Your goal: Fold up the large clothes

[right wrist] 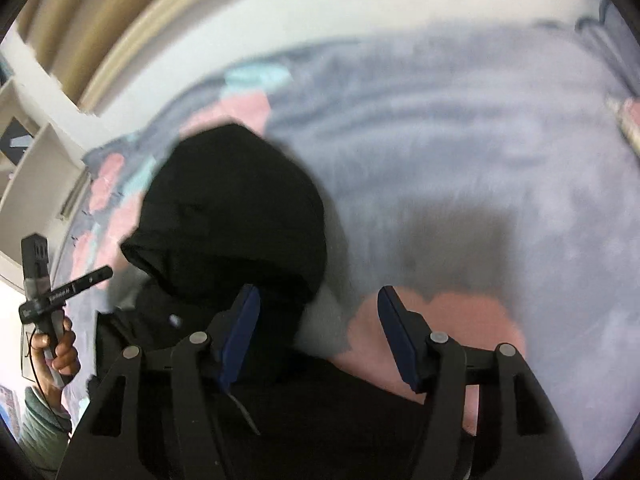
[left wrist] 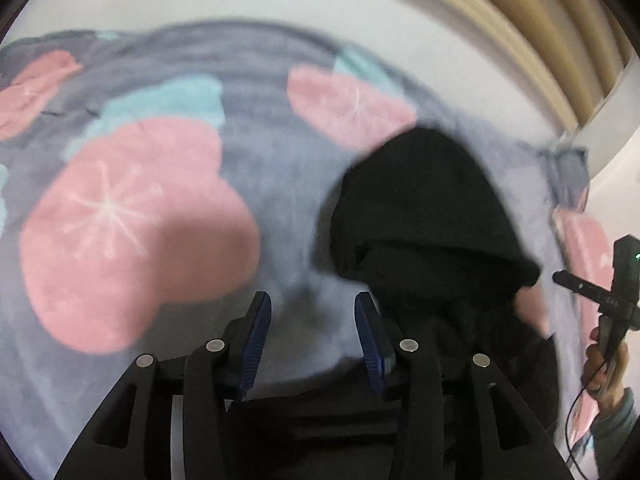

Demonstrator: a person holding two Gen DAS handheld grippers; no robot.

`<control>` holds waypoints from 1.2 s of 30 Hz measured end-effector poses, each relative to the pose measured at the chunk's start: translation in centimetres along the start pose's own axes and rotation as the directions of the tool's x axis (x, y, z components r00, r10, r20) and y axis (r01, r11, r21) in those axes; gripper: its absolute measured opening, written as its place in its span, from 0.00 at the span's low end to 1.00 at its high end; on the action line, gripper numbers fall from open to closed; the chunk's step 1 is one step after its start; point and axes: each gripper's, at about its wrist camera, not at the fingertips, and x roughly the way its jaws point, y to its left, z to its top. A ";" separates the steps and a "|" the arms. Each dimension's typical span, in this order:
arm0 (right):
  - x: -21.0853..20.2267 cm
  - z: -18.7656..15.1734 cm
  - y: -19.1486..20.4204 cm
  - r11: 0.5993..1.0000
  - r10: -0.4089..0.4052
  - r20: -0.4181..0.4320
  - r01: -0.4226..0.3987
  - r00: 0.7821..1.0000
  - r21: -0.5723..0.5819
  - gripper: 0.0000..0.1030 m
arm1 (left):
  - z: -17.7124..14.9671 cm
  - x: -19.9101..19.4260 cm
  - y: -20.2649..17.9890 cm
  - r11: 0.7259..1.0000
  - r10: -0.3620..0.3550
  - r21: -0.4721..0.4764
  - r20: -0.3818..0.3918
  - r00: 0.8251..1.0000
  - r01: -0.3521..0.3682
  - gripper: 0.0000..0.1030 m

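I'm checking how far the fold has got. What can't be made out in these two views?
- Hoodie body: cut off by the bottom edge and hidden behind the open left gripper; in the right wrist view, behind the open right gripper.
- Sleeves: not visible in either view.
- Fabric detail and creases: lost to motion blur in both views.
- Blanket edges: run past the frame.
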 end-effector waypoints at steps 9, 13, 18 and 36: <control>8.6 2.9 5.7 0.994 0.001 -0.112 -0.013 0.994 -0.111 0.63 | 5.4 5.0 -7.5 0.997 -0.050 0.064 -0.002 0.999 0.050 0.61; 13.9 -0.8 4.5 0.990 -0.048 -0.224 0.017 0.973 -0.138 0.62 | 1.8 11.7 -5.4 0.997 0.069 0.032 -0.143 0.987 -0.065 0.61; 13.0 -0.8 5.0 0.985 -0.048 -0.215 0.010 0.976 -0.175 0.61 | 1.9 10.8 -5.7 0.998 0.053 0.045 -0.095 0.994 -0.049 0.61; 21.4 4.8 9.9 0.956 -0.082 -0.216 0.015 0.973 -0.294 0.51 | 3.2 11.7 -4.0 0.996 0.073 -0.057 -0.022 0.997 -0.074 0.59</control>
